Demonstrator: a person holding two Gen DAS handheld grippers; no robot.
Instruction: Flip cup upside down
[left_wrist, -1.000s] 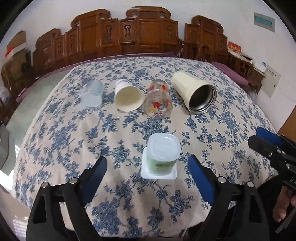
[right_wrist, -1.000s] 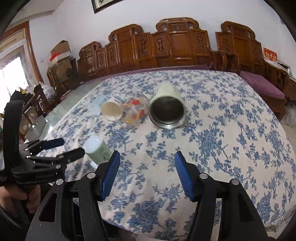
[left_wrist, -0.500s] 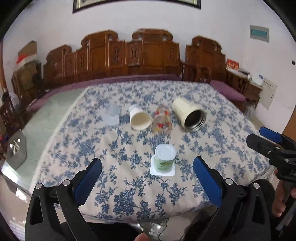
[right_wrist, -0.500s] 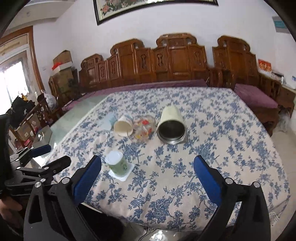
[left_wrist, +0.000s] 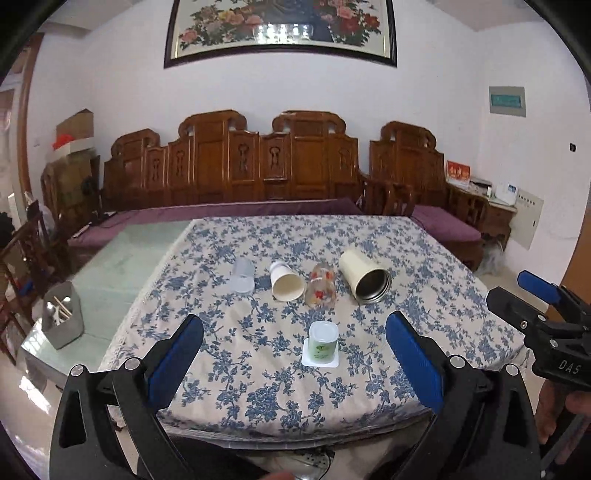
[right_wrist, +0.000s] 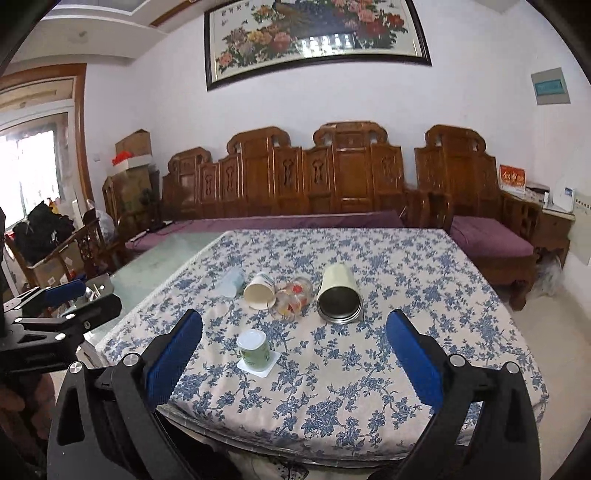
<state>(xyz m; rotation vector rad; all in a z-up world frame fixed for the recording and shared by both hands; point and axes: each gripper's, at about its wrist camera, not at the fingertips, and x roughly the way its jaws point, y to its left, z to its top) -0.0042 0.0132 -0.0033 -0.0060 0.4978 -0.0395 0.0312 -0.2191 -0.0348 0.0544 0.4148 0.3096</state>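
Green-labelled small cup (left_wrist: 323, 343) is seen upside down, wide rim flat on the blue-flowered tabletop (left_wrist: 258, 387), near the front edge. Flip is judged done for this one.

Both tongs are held wide open and empty, well back from the tabletop: left tongs (left_wrist: 294, 354), right tongs (right_wrist: 294, 354). Nothing is gripped.

Four more cups are lying on their sides in a row behind it: frosted plastic cup (left_wrist: 242, 275), white paper cup (left_wrist: 286, 282), printed glass (left_wrist: 320, 291), cream steel tumbler (left_wrist: 364, 275). Paper cup and glass look to be touching or nearly so; which cannot be told.

Risks, if these are to be flipped too:
- Rolling is expected on first contact, since all four are round and lying down. A one-sided touch would send them off line.
- Neighbours could be knocked if the paper cup or glass is picked, the gap being too tight for a finger.
- Paper cup could be crushed by a hard squeeze.
- Glass and steel tumbler are smooth; slip during rotation is likely with a light pinch.
- Flipped cup stands in the approach path and could be toppled by a low pass.
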